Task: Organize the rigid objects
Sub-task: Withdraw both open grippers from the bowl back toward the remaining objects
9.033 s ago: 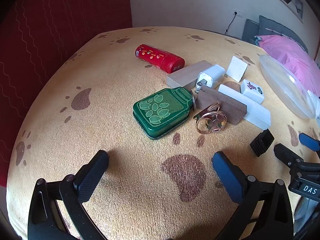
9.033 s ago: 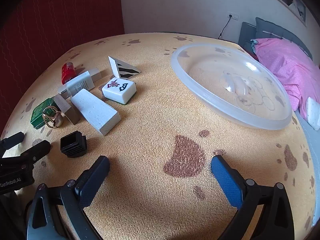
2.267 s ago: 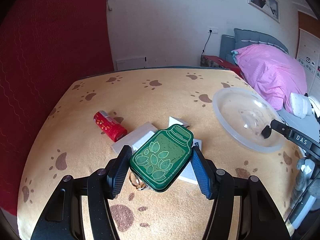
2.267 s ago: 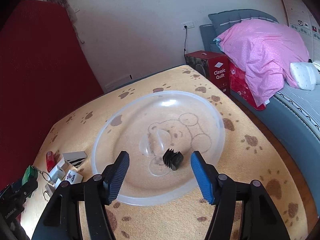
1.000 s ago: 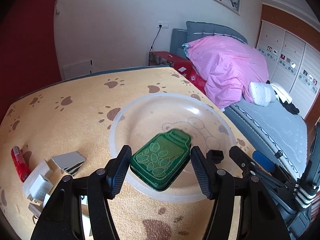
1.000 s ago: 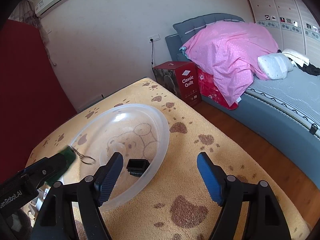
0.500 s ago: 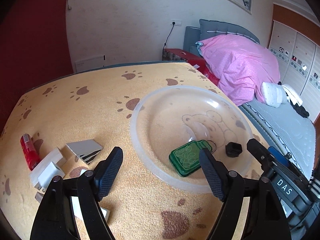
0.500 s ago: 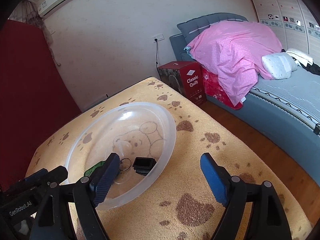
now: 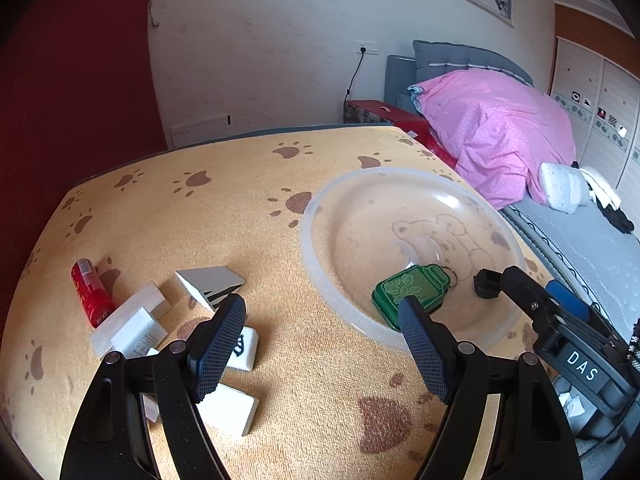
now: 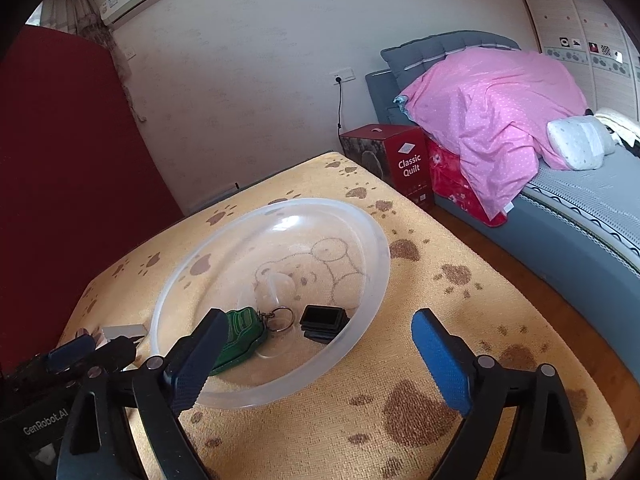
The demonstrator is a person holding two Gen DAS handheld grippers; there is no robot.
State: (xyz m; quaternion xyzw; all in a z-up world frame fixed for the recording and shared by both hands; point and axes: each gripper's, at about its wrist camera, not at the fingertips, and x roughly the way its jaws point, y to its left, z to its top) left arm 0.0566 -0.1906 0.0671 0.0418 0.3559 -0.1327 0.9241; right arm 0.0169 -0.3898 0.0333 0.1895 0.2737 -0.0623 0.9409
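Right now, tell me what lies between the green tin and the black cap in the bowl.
Only the tin's key ring, between green tin and black cap; right wrist view.

A green jar-shaped tin [image 9: 410, 290] with a key ring and a black square cap [image 10: 323, 319] are lying flat inside the clear plastic bowl [image 9: 320, 280], while white blocks [image 9: 138, 322] and a red tube [image 9: 89, 292] are lying scattered outside it.

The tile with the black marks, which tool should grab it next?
Probably the left tool: the tile lies just below its open fingers. The right tool, jaws opening and empty, sits by the bowl.
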